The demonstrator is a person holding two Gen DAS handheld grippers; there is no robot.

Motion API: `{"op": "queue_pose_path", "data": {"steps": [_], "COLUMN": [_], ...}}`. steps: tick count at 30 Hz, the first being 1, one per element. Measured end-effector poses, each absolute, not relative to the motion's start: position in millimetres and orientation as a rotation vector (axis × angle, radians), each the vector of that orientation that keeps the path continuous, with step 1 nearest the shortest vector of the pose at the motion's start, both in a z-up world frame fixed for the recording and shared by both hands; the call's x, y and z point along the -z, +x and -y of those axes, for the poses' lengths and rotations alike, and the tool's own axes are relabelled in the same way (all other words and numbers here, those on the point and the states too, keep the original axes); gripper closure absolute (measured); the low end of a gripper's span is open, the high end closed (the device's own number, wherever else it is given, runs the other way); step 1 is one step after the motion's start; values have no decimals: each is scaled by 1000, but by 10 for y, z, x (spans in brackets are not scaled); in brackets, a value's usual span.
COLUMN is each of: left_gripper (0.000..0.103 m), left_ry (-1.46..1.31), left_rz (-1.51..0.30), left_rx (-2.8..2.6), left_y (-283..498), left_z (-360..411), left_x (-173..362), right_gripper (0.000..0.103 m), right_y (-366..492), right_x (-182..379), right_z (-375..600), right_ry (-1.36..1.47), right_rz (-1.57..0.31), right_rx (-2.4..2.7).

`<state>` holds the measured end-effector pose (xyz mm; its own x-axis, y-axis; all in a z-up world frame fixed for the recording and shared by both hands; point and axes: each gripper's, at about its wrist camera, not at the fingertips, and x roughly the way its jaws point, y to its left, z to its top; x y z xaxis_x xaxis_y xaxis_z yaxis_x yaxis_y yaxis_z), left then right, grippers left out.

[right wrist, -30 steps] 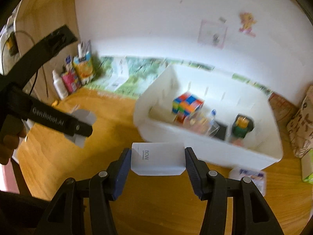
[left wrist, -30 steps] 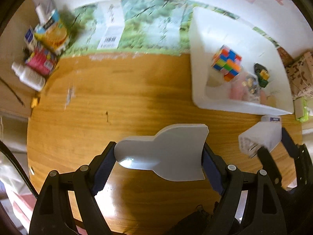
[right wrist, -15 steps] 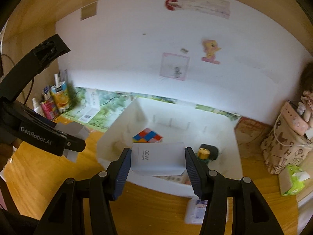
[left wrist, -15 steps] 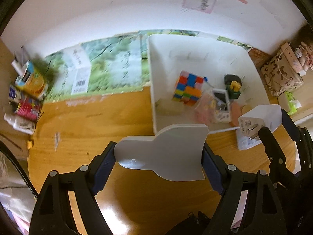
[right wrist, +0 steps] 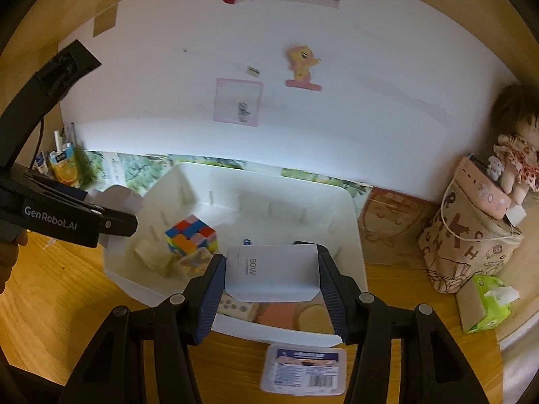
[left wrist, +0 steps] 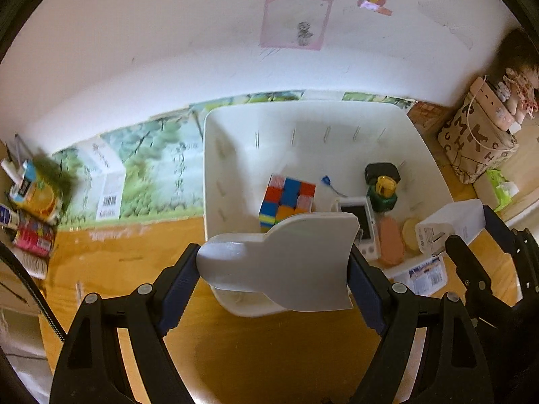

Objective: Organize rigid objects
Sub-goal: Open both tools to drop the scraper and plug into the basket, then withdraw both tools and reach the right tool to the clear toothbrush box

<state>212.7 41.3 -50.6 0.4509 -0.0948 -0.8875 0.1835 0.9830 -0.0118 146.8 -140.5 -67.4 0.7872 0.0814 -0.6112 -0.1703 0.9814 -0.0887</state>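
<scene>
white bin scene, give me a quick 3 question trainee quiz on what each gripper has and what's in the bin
1. True or false: the left gripper is shut on a grey scoop.
2. What does the right gripper hold? A) cube B) white charger C) tissue pack
3. Name the multicoloured thing in the bin.

Key:
1. True; its pads press both sides of the scoop.
2. B, the charger, held over the bin's near wall.
3. The puzzle cube, toward the bin's left side.

Both wrist views look down, close, sharing the white bin (left wrist: 215, 168) and wall.
</scene>
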Motion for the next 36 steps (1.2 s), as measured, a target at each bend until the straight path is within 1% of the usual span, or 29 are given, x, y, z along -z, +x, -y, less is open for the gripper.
{"op": "queue_pose_path", "data": {"steps": [8,14,15,19,23,30,32,36], "left_gripper": [18,17,16,5,3,2,2,2], "left_ry": [134,144,144,142,131,109,100,87], "left_rz": [-1017,-1023,-1018,-1009,-994,-947,-932,-903], "left_rx": [146,155,153,155,160,170,180,208], "left_y": [2248,2326,2333,2343,2299,2161,2102,1936], "left_z": [-232,-138,-133,-137,-173,-257,-280,-292], "left_x": [602,667,666,639,560,346,275,139], "right_gripper": [48,48,48,43,39,37,34,31], "right_y": [1620,1706,1698,1686,1652,1484,1417,1262], "right_x": [851,986,978,952,906,721,656,511], "right_z": [1590,1683,1694,1654,1614,1585,1590,1620], "right_ry": [-134,-121,-114,-121,-127,-134,-135,-134], "right_rz": [-700,-741,-726,-710,-696,-648,-630,-593], "right_rx": [-120,-113,-113,-124,-130,-121,-115,-96]}}
